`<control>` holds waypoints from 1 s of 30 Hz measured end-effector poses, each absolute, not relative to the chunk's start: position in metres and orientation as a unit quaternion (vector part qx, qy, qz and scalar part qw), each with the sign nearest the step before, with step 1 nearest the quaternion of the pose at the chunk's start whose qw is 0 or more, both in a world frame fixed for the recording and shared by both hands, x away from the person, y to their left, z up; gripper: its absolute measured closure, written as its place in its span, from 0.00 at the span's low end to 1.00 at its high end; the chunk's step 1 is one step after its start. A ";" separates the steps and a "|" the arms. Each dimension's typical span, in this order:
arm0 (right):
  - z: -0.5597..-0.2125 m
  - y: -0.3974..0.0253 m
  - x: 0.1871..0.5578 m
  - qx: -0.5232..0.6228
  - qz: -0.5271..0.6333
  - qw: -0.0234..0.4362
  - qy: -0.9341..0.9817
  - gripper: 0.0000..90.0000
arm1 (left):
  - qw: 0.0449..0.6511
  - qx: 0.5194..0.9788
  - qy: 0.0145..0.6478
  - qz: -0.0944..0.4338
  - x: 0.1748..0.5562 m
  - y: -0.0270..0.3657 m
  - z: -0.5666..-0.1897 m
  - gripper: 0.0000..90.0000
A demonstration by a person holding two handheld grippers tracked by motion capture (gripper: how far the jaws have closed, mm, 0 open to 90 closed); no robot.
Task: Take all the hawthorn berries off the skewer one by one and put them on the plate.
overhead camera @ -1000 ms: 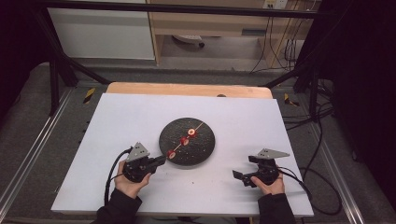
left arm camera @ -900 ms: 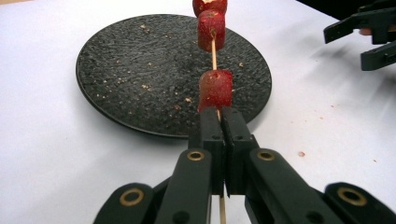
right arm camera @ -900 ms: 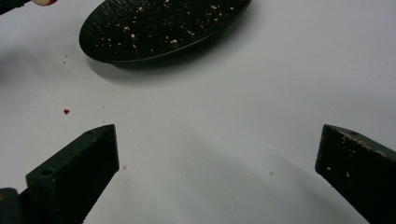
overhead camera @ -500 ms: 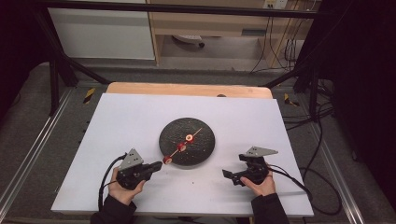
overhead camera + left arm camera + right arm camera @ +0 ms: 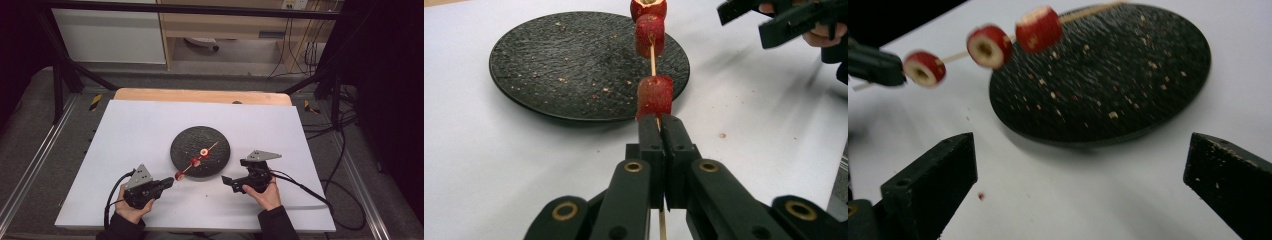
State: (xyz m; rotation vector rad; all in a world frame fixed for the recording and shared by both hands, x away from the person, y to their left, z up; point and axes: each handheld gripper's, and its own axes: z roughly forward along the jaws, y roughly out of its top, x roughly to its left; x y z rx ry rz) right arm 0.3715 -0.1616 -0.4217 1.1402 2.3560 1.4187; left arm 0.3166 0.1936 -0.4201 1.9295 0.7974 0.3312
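High view: I am holding my left gripper (image 5: 167, 183) near the front edge of the surface (image 5: 130, 130), left of the black plate (image 5: 186, 142) at its middle. The skewer (image 5: 196, 161) is running from my jaws up over the plate's front rim; my right gripper (image 5: 227, 181) is waiting just off the plate's front right.

Left gripper view: My left jaws are pressing shut on the skewer's bare end, right behind the nearest red slice (image 5: 654, 97). Two more slices are sitting farther along, over the plate.

Right gripper view: My right jaws are standing wide apart, holding nothing, facing the plate and the three slices (image 5: 989, 46).

Risk: I am gripping a thin stick at its very end, so it could twist or snap, and the slices could slide off onto the surface if I am tilting it.
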 end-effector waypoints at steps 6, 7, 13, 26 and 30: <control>-0.410 -0.139 0.382 0.384 0.502 0.064 0.772 0.12 | 0.495 0.796 0.321 0.136 0.314 0.192 -0.420 0.98; -0.410 -0.139 0.382 0.384 0.502 0.064 0.772 0.12 | 0.496 0.795 0.321 0.136 0.314 0.192 -0.420 0.98; -0.411 -0.126 0.394 0.403 0.519 0.048 0.752 0.22 | 0.495 0.798 0.317 0.135 0.313 0.190 -0.421 0.98; -0.414 -0.121 0.408 0.429 0.546 0.012 0.720 0.47 | 0.502 0.796 0.310 0.135 0.309 0.184 -0.421 0.98; -0.415 -0.121 0.409 0.427 0.548 0.001 0.719 0.51 | 0.504 0.796 0.307 0.137 0.308 0.182 -0.421 0.98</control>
